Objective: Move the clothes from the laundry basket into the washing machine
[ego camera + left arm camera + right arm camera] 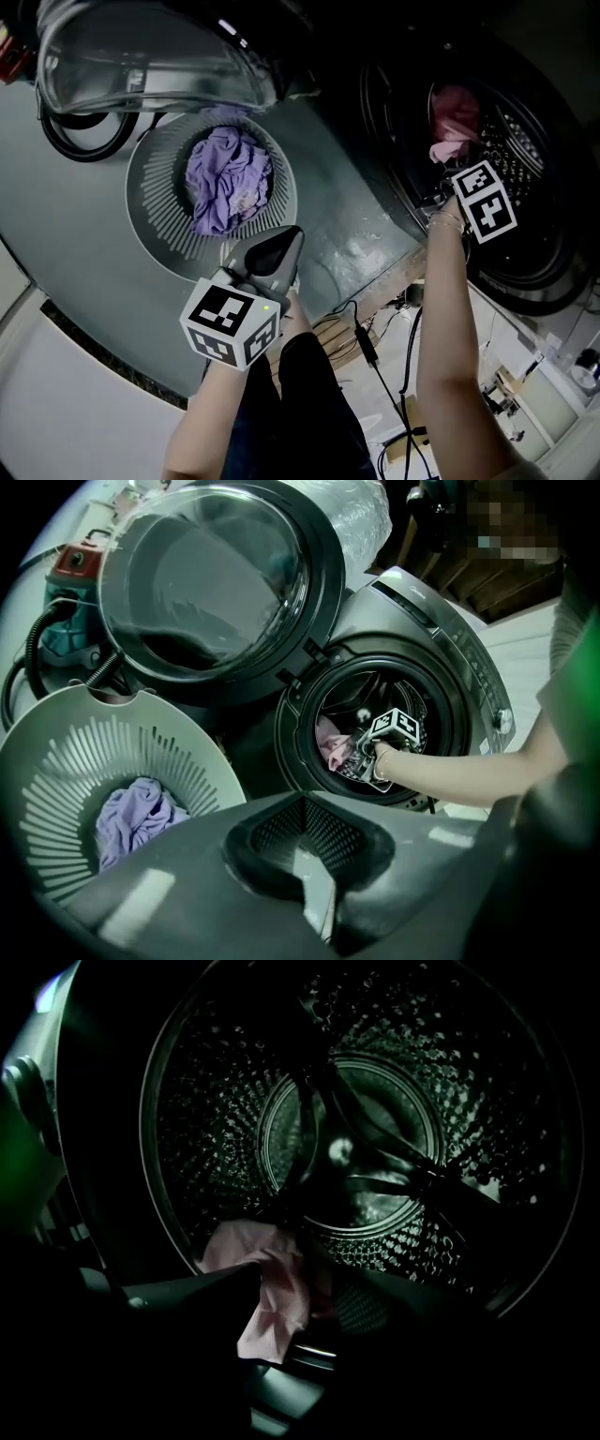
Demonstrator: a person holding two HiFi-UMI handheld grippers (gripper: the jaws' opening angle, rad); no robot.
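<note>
A white slatted laundry basket (150, 217) (56, 789) stands on the floor with a purple garment (225, 178) (131, 819) bunched inside. My left gripper (286, 239) (314, 860) hovers just short of the basket's near rim, jaws together and empty. To the right, the dark washing machine (469, 658) has its round door (141, 56) (216, 574) swung wide. My right gripper (448, 173) (354, 752) (281, 1321) reaches into the perforated drum (525, 141) (375, 1147), shut on a pink garment (455, 120) (330, 747) (272, 1288) that hangs between its jaws.
A red vacuum (75, 574) with a black hose (84, 141) sits behind the basket. Black cables (367, 349) trail across the floor by the person's legs. Bubble wrap (361, 517) lies on top of the machine.
</note>
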